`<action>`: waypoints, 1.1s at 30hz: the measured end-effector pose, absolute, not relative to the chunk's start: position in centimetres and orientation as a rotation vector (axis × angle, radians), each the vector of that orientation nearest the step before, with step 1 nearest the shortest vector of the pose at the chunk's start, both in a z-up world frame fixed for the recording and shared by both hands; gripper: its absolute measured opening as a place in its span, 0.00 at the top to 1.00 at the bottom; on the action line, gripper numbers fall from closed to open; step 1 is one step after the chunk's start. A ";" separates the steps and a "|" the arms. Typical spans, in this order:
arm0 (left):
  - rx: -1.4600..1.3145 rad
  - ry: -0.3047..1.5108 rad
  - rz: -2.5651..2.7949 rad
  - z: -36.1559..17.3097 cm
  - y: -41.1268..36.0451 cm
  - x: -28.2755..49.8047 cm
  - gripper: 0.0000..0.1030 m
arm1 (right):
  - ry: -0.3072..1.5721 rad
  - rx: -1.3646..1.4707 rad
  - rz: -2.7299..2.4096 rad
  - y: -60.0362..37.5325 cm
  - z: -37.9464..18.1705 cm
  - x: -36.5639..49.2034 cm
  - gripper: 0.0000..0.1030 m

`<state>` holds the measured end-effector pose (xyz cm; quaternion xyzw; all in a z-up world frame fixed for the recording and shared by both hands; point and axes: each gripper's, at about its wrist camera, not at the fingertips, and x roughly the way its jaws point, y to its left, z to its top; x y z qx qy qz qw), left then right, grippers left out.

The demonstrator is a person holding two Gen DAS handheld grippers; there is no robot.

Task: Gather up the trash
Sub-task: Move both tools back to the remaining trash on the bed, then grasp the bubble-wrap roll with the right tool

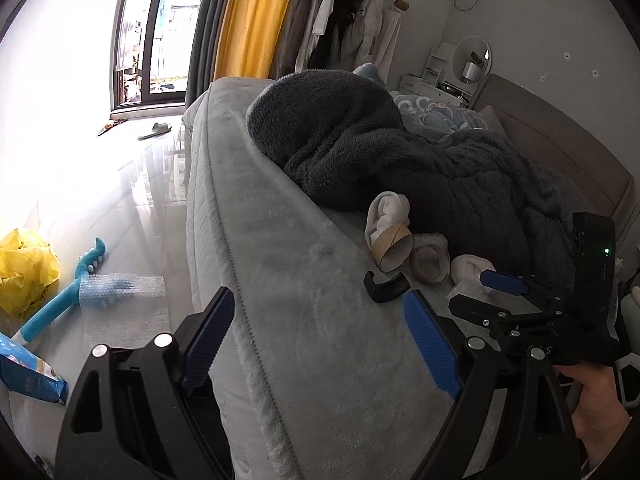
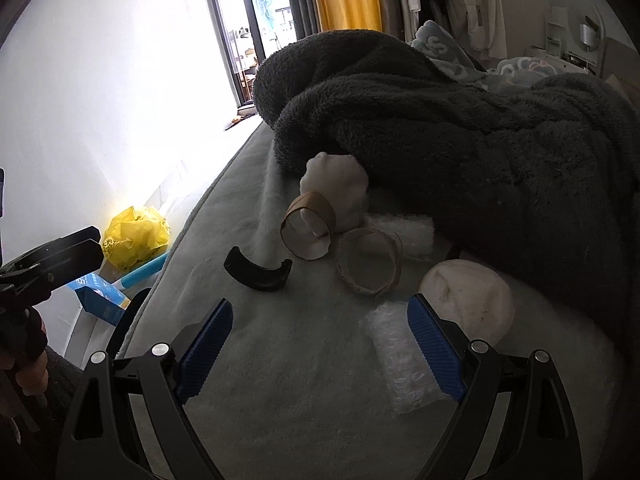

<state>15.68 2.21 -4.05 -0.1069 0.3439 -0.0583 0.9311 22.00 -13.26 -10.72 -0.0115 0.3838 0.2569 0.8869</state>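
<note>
On the grey bed cover point(image 2: 304, 412) lie a brown cardboard tube point(image 2: 308, 224), a flattened cardboard ring point(image 2: 370, 266), a black curved plastic piece point(image 2: 258, 270) and a strip of bubble wrap point(image 2: 400, 360). Two white balled cloths point(image 2: 468, 300) point(image 2: 336, 180) rest beside them. My right gripper point(image 2: 320, 344) hovers open just short of these things, its right pad over the bubble wrap. My left gripper point(image 1: 320, 340) stands open above the bed's edge, nothing between its pads. The tube point(image 1: 394, 250), ring point(image 1: 430, 264) and black piece point(image 1: 386, 286) lie ahead of it to the right.
A dark fleece blanket point(image 2: 480, 152) is heaped behind the litter. On the floor left of the bed are a yellow plastic bag point(image 1: 24, 272), bubble wrap point(image 1: 120, 292), a blue long-handled toy point(image 1: 60, 300) and a blue packet point(image 1: 28, 372). A hand point(image 1: 600, 404) holds the right gripper.
</note>
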 end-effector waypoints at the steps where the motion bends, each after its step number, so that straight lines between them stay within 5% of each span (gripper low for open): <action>1: -0.220 0.706 -0.120 -4.2 2.0 15.8 0.14 | 0.804 -0.017 0.531 -13.6 -10.9 22.1 0.13; 9: -0.225 0.715 -0.143 -5.1 -0.3 17.2 0.13 | 0.839 0.044 0.533 -16.5 -12.5 22.4 0.13; 17: -0.216 0.739 -0.155 -6.3 -2.6 18.5 0.12 | 0.875 0.048 0.560 -17.0 -14.2 22.9 0.31; 24: -0.189 0.763 -0.161 -7.6 -4.6 19.6 0.12 | 0.886 0.054 0.542 -17.5 -15.0 23.3 0.60; 33: -0.099 0.770 -0.135 -8.4 -6.9 20.8 0.12 | 0.854 0.119 0.605 -18.9 -14.6 22.6 0.66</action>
